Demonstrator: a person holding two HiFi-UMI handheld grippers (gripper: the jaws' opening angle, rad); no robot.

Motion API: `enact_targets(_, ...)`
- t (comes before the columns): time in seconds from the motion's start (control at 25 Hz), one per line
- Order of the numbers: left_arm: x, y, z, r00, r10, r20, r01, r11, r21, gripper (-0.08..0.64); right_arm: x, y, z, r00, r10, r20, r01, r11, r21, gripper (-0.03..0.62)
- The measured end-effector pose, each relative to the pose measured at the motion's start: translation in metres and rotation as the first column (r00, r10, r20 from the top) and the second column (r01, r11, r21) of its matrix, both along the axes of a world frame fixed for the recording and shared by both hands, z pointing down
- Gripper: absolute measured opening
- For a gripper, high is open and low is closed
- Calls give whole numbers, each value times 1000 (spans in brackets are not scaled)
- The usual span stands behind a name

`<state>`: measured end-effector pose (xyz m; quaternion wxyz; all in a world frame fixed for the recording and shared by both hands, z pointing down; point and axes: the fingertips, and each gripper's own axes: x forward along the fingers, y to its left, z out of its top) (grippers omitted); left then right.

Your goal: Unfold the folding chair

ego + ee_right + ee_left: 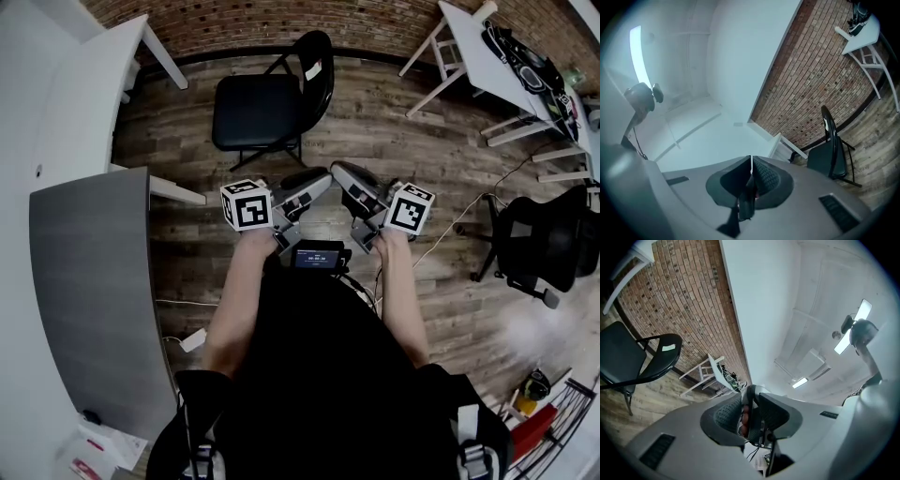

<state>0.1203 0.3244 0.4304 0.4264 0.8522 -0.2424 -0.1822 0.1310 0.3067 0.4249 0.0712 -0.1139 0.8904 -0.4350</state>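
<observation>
Chair (pixel 267 103) stands on the floor, seat already flat, far ahead and slightly left of both tongs — well apart. Left tongs (pixel 324 176), marginally nearer, are slightly apart; right tongs (pixel 339 170) are pressed together, empty.

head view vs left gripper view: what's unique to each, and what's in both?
Head view only: the person's forearms, the left gripper and right gripper with their tips close together, the grey table, and the black office chair.
Left gripper view only: the ceiling light, the white wall, and that gripper's own jaws up close, slightly apart with nothing clamped between them.
Both: the folding chair, already unfolded on the wood floor, and the brick wall.
</observation>
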Motion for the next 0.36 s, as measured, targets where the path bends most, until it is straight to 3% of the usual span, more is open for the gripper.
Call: enact_targets(0.36, 3, 1, -2, 1000, 10, -2, -10, 1000, -1, 126, 3, 0, -1, 1000, 13, -4, -13, 1000, 0, 25)
